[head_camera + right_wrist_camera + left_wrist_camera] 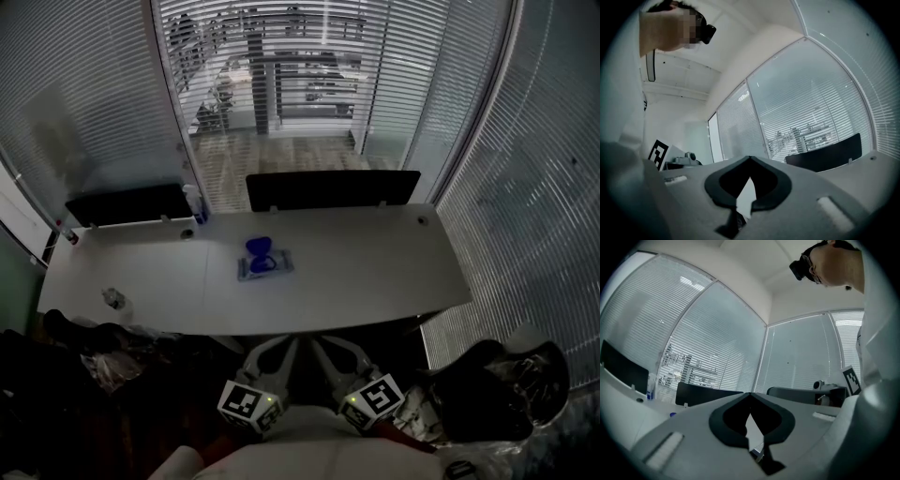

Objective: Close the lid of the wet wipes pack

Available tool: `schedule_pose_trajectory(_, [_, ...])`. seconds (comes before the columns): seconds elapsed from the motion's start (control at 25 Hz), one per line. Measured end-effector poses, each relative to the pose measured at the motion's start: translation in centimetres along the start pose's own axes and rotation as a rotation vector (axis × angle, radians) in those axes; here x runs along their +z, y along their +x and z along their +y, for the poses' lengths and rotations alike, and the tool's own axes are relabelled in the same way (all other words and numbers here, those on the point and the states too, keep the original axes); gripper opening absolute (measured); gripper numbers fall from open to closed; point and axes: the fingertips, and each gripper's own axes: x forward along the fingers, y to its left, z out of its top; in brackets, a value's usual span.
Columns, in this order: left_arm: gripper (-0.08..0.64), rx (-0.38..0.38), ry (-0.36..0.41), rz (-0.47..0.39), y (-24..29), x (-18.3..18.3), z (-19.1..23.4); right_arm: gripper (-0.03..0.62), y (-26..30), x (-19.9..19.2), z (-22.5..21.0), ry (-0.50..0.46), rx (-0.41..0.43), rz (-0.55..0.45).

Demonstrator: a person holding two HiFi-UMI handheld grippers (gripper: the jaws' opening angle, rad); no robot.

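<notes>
Standing short of the wet wipes pack (pixel 265 266), lid (pixel 260 248) open.
Left claw (pixel 277 354) and right claw (pixel 330 356) were pressed together, empty; pushing the lid might slide the pack across the worktop (pixel 375 262).

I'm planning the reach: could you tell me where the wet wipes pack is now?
In the head view, the wet wipes pack lies near the middle of the white table, in front of the central black panel.

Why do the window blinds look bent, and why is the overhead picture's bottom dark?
Head view: a wide-angle lens bows the pale slatted window blinds; daylight hits the long white table, the foreground is shadowed. Both gripper views: same fisheye bending, black vignetted corners.
</notes>
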Motion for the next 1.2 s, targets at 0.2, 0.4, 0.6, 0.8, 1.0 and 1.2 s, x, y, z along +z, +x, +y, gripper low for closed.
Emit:
schedule_pose_trajectory(0.2, [0.002, 0.008, 0.005, -0.001, 0.0, -0.4, 0.3, 0.002, 0.1, 0.2, -0.1, -0.005, 0.003, -0.01])
schedule_pose_trajectory(0.4, [0.002, 0.017, -0.012, 0.006, 0.2, -1.2, 1.3, 0.0, 0.8, -0.2, -0.4, -0.002, 0.007, -0.007])
schedule_pose_trajectory(0.6, [0.002, 0.026, -0.031, 0.007, 1.2, -0.8, 3.1, 0.002, 2.4, -0.4, -1.3, 0.006, -0.011, 0.011])
schedule_pose_trajectory(0.8, [0.002, 0.013, -0.025, -0.005, 2.7, -0.6, 6.3, 0.002, 5.5, -0.3, -2.7, -0.01, -0.034, 0.008])
schedule_pose_trajectory(1.0, [0.002, 0.03, -0.037, -0.002, 4.7, 0.8, 11.2, 0.002, 10.5, -0.4, -4.6, -0.005, -0.057, 0.02])
schedule_pose_trajectory(1.2, [0.002, 0.024, -0.044, -0.002, 7.4, 0.5, 17.7, 0.002, 17.0, -1.6, -6.7, -0.005, -0.062, 0.032])
